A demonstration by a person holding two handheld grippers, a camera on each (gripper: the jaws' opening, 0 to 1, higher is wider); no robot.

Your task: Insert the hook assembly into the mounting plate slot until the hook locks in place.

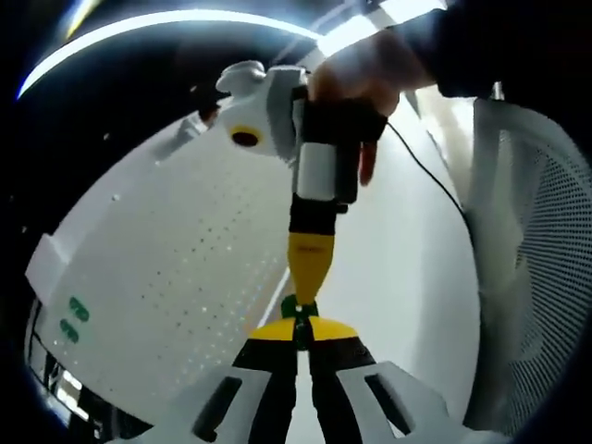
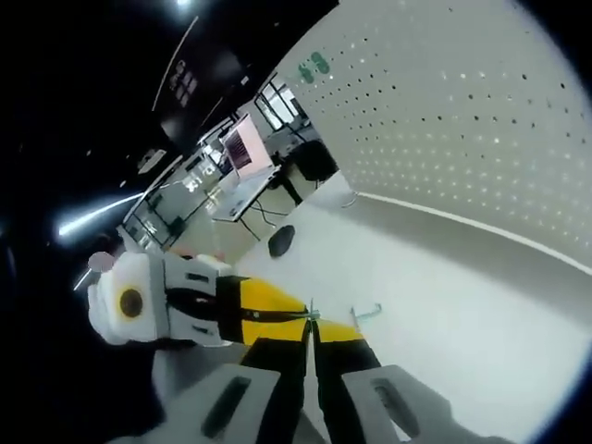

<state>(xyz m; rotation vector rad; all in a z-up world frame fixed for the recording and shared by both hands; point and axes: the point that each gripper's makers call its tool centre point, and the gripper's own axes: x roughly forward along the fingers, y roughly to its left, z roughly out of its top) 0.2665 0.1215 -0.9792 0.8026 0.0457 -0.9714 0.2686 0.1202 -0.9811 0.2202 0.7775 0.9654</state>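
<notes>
In the left gripper view, the left tongs point(image 1: 298, 326) stand closed, their yellow tips pinching a small green part point(image 1: 298, 307), seemingly the hook piece, though too small to make out in full. Straight ahead of those tips, the right tongs point(image 1: 309, 282) come down from above, held by a person's hand point(image 1: 363, 76), their yellow tips meeting the same green part from the far side. To the left of both tongs stands a white perforated panel point(image 1: 176, 268) dotted with small holes, with two green marks point(image 1: 74, 317) near its lower left corner. To the right is a white mesh chair back point(image 1: 541, 268).

In the right gripper view, the right tongs point(image 2: 311, 324) are closed, jaws pressed together, on a thin pale green piece point(image 2: 365, 314) that juts out just to the right of the tips. The left tongs enter from the left and touch the same spot, tip to tip. Beyond the tips lies the white bench point(image 2: 444, 314), and the perforated panel rises behind it.
</notes>
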